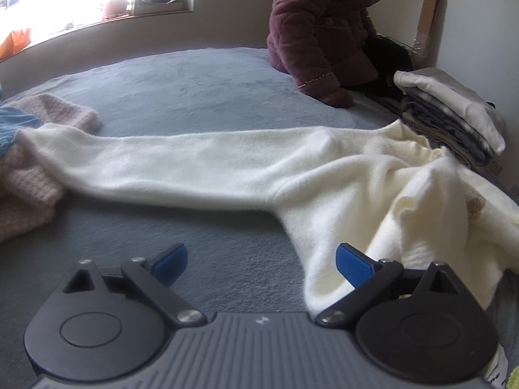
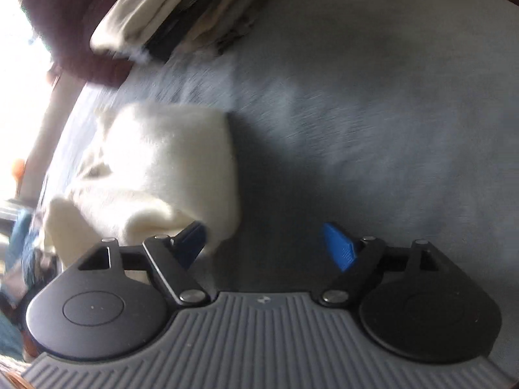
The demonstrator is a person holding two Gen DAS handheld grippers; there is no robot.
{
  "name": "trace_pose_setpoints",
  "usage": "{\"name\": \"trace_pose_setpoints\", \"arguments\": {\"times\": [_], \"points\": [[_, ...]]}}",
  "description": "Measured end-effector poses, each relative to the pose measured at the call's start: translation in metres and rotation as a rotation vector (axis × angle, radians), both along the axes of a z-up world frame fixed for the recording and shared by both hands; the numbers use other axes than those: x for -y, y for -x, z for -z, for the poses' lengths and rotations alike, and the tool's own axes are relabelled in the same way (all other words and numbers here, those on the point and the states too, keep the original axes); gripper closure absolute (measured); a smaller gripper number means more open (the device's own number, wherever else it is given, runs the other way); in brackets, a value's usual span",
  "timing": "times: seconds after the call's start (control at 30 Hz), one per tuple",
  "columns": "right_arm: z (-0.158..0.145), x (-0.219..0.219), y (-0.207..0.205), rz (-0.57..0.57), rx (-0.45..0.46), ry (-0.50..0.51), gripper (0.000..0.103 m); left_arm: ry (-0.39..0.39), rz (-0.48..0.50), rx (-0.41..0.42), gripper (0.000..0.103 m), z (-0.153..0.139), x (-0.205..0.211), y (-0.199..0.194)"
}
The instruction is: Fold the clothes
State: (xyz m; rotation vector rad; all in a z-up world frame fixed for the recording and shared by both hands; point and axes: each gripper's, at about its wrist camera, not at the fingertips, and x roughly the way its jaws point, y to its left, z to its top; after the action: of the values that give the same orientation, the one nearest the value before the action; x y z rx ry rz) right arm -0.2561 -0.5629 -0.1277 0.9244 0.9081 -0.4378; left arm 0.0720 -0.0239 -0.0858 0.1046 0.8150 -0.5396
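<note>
A cream sweater (image 1: 292,175) lies on the grey-blue bed cover (image 1: 194,87), one sleeve stretched out to the left and its body bunched at the right. My left gripper (image 1: 261,264) is open and empty just above the cover, its right fingertip over the sweater's lower edge. In the right wrist view the sweater (image 2: 168,162) lies left of centre. My right gripper (image 2: 269,243) is open, and the sweater's edge touches its left fingertip. That view is tilted and blurred.
A stack of folded clothes (image 1: 454,113) sits at the bed's right edge and shows in the right wrist view (image 2: 181,13). A pink knit garment (image 1: 39,168) and blue cloth (image 1: 13,126) lie at left. A person in a maroon jacket (image 1: 324,32) kneels at the back.
</note>
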Motion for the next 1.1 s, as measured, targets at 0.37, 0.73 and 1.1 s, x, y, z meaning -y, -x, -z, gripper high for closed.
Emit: {"name": "trace_pose_setpoints", "arguments": {"times": [0.37, 0.73, 1.1], "points": [[-0.073, -0.006, -0.041, -0.058, 0.19, 0.335, 0.025, -0.007, 0.204, 0.034, 0.004, -0.035, 0.052, -0.007], [-0.023, -0.197, -0.35, -0.839, 0.338, 0.063, 0.043, -0.064, 0.339, -0.076, 0.004, -0.034, 0.063, 0.037], [-0.005, -0.246, -0.231, -0.959, 0.466, -0.017, 0.044, -0.229, 0.316, 0.039, 0.004, -0.07, 0.077, -0.039]]}}
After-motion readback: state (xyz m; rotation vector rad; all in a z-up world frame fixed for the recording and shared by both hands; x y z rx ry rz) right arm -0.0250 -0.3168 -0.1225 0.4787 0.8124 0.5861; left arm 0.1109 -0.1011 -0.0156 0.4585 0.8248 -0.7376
